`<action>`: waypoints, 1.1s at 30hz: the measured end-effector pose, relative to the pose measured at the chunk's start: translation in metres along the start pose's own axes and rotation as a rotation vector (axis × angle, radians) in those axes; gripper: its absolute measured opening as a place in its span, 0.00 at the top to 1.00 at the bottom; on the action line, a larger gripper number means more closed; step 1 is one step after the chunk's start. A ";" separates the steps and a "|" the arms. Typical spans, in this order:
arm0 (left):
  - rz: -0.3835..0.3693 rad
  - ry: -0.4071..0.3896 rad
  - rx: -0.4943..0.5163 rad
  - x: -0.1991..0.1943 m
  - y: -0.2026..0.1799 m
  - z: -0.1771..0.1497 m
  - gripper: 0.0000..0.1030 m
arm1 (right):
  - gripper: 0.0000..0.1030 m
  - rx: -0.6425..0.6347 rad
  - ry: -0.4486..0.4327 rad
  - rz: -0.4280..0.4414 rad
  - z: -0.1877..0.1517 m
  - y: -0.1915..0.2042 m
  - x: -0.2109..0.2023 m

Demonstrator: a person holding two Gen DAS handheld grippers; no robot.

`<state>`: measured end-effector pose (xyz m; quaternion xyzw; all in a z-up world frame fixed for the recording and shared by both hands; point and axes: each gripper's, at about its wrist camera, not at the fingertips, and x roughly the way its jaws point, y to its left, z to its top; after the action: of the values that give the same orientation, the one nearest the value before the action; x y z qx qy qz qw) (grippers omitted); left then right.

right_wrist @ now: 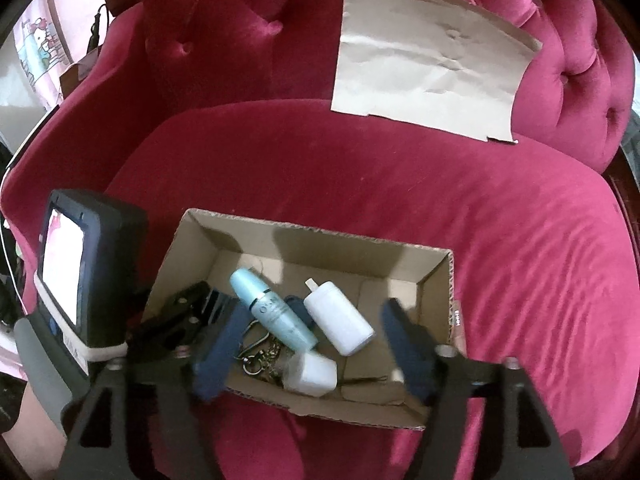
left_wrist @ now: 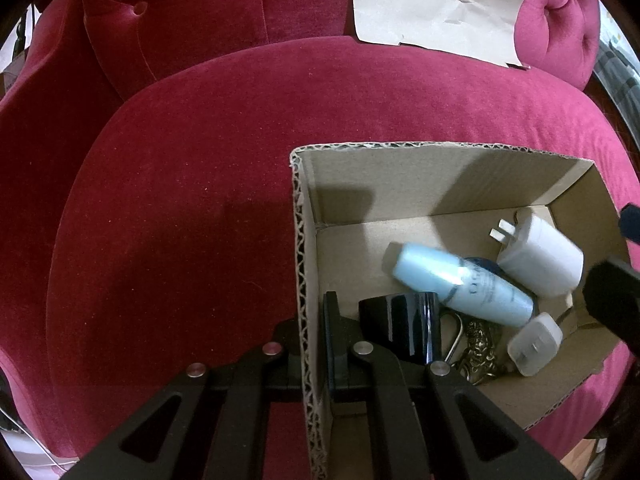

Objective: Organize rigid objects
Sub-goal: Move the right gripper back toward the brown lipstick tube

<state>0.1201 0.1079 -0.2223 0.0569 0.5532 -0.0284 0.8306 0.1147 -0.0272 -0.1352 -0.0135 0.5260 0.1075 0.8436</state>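
Observation:
An open cardboard box [left_wrist: 400,146] [right_wrist: 320,249] sits on a red velvet sofa seat [left_wrist: 180,200]. Inside lie a light blue bottle [left_wrist: 460,284] [right_wrist: 272,308], a large white charger [left_wrist: 544,256] [right_wrist: 340,320], a small white adapter [left_wrist: 534,344] [right_wrist: 314,374], a dark blue mug [left_wrist: 400,328] and a brass keychain [left_wrist: 480,348] [right_wrist: 260,356]. My left gripper [left_wrist: 311,320] [right_wrist: 188,312] is shut on the box's left wall. Over the box my right gripper [right_wrist: 316,318] stands open, its blue pads apart and touching nothing. One right finger [left_wrist: 612,292] shows at the edge of the left wrist view.
A creased sheet of brown paper [left_wrist: 436,4] [right_wrist: 428,76] leans against the tufted backrest. A lit screen [right_wrist: 76,268] is mounted on the left gripper's body, beside the box. Bare seat cushion [right_wrist: 520,260] stretches to the right of the box.

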 end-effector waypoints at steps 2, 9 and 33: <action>0.000 0.000 0.000 0.000 0.000 0.000 0.95 | 0.06 0.004 -0.005 -0.008 0.001 -0.001 0.000; 0.000 -0.001 0.001 -0.001 0.000 0.000 0.95 | 0.00 0.000 0.008 -0.016 0.002 -0.002 0.004; 0.003 0.000 0.002 -0.001 -0.002 0.000 0.95 | 0.00 -0.001 -0.026 -0.054 0.009 -0.043 -0.024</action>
<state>0.1195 0.1063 -0.2219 0.0584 0.5529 -0.0277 0.8307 0.1214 -0.0719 -0.1140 -0.0269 0.5142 0.0852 0.8530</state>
